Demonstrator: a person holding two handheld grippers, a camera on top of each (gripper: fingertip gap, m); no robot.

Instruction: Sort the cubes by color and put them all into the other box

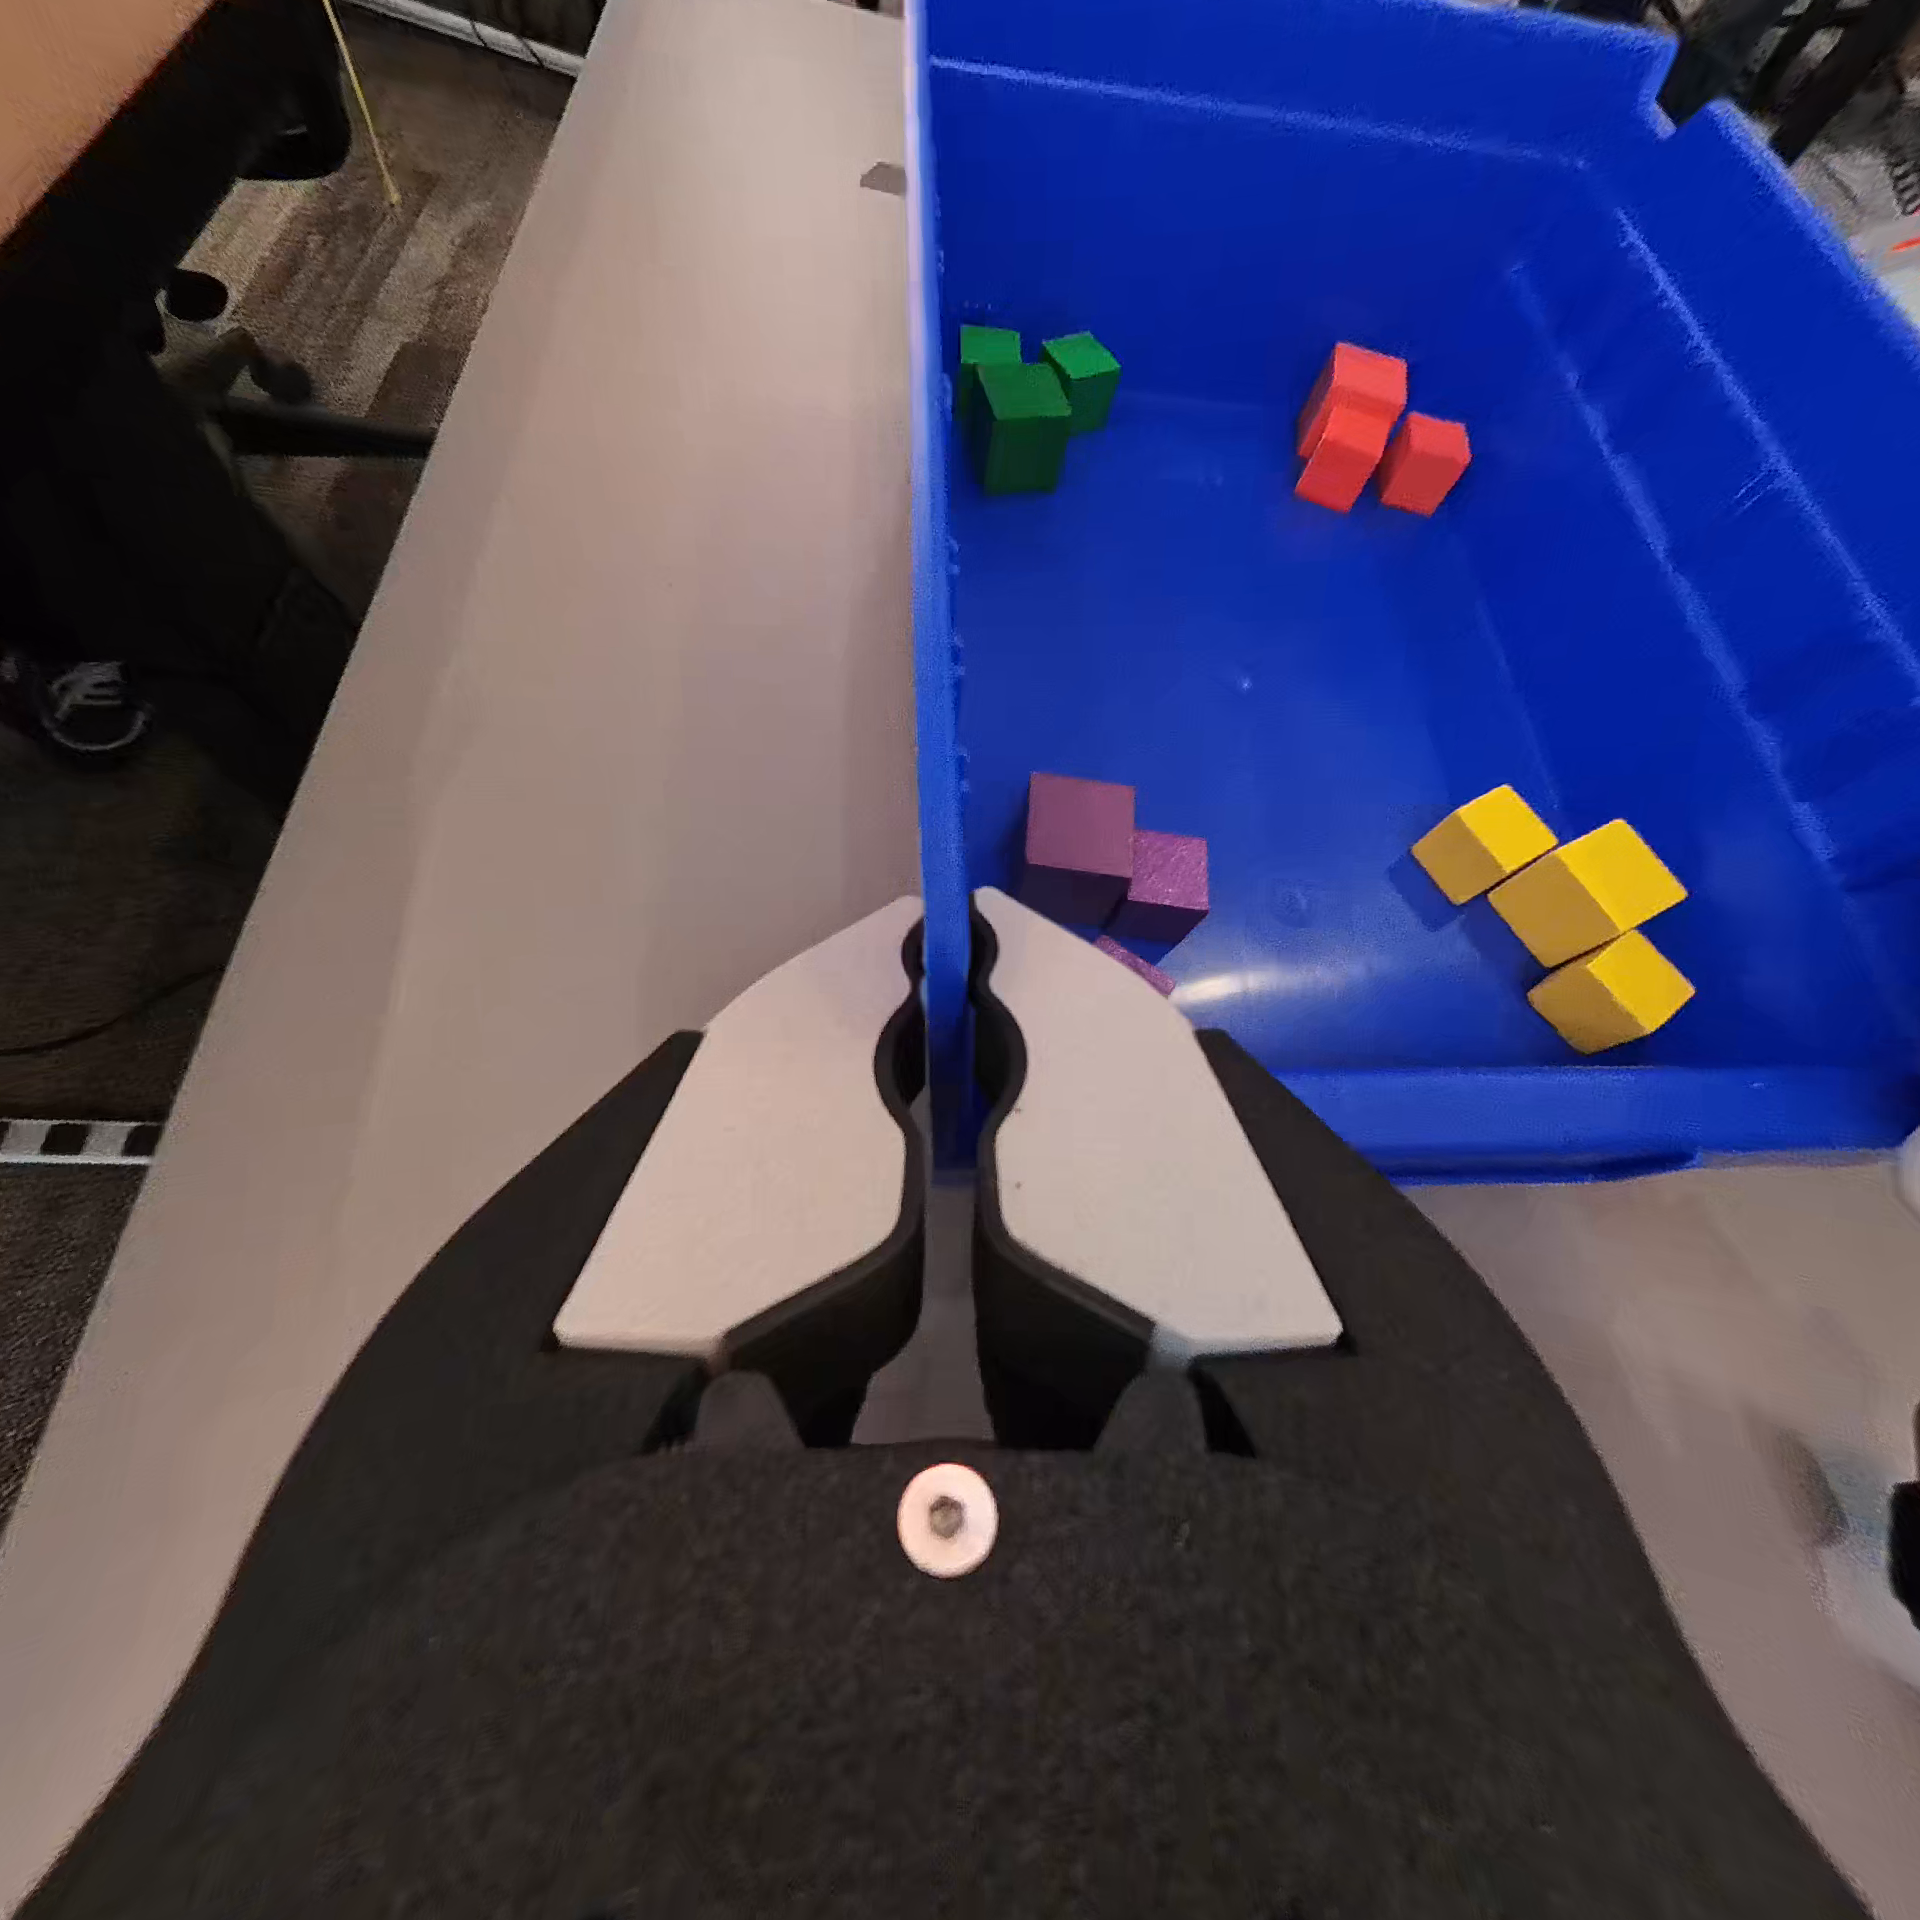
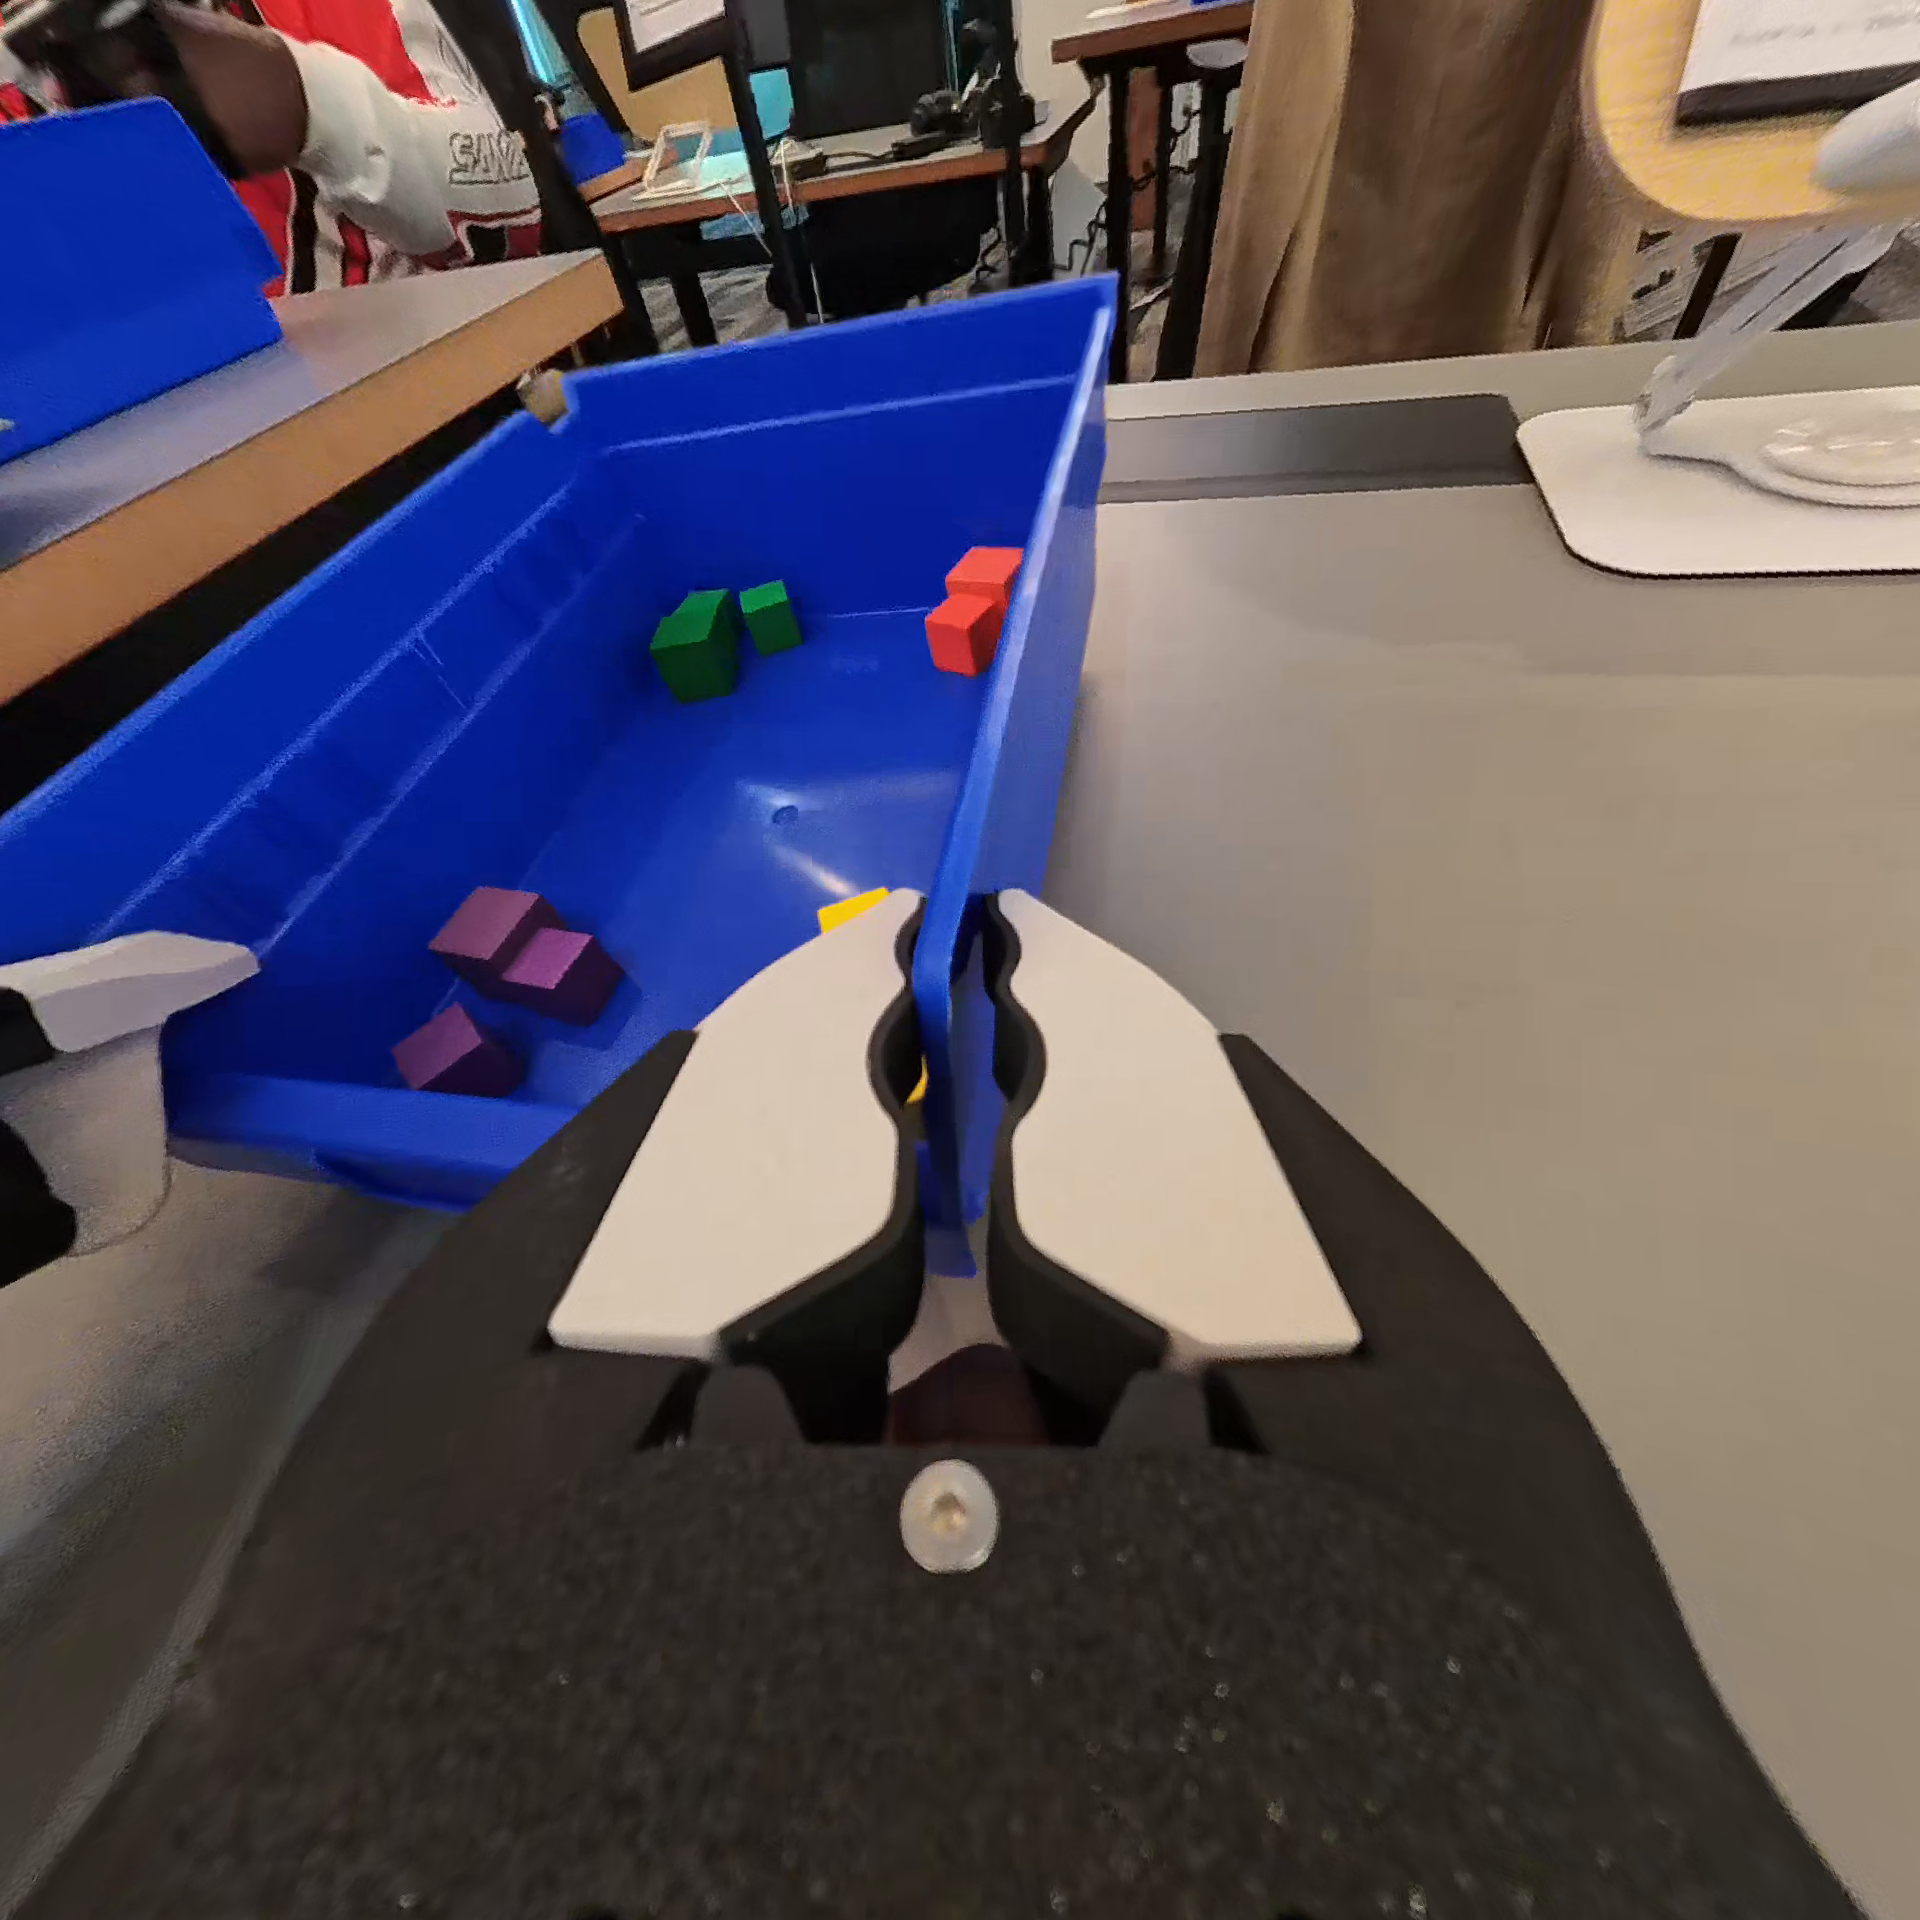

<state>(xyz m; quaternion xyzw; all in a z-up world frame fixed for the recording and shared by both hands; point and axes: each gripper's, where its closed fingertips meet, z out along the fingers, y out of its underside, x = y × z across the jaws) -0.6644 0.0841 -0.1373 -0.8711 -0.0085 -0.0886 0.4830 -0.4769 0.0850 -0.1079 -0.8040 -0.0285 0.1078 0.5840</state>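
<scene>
Left wrist view: I see my left tongs [image 1: 948, 935] closed on the left side wall of the blue box [image 1: 1558, 312], 1 finger outside the wall and 1 inside, near the box's near-left corner. The box sits on a pale grey surface [image 1: 623, 623]. Inside it the cubes lie in 4 colour groups, well apart from one another: 3 green cubes [image 1: 1023, 410] at the far left against the wall, 3 red cubes [image 1: 1371, 431] at the far right, purple cubes [image 1: 1107, 862] at the near left just beyond my inner finger, and 3 yellow cubes [image 1: 1558, 904] at the near right. Cubes within each group touch.

Right wrist view: my right tongs [image 2: 956, 925] are closed on the right side wall of the same blue box [image 2: 312, 748], again 1 finger on each side, near the near-right corner. From here I count 2 green cubes [image 2: 717, 629], 2 red cubes [image 2: 971, 608] against the right wall, and 3 purple cubes [image 2: 520, 977]; the yellow cubes [image 2: 852, 909] are mostly hidden behind my inner finger. The left tongs [image 2: 125, 987] show at the left edge, at the box's near-left corner. A second blue box [image 2: 114, 260] stands on a wooden table [image 2: 312, 384] at upper left. A white mat [image 2: 1714, 499] lies on the grey surface [image 2: 1455, 831] at far right.
</scene>
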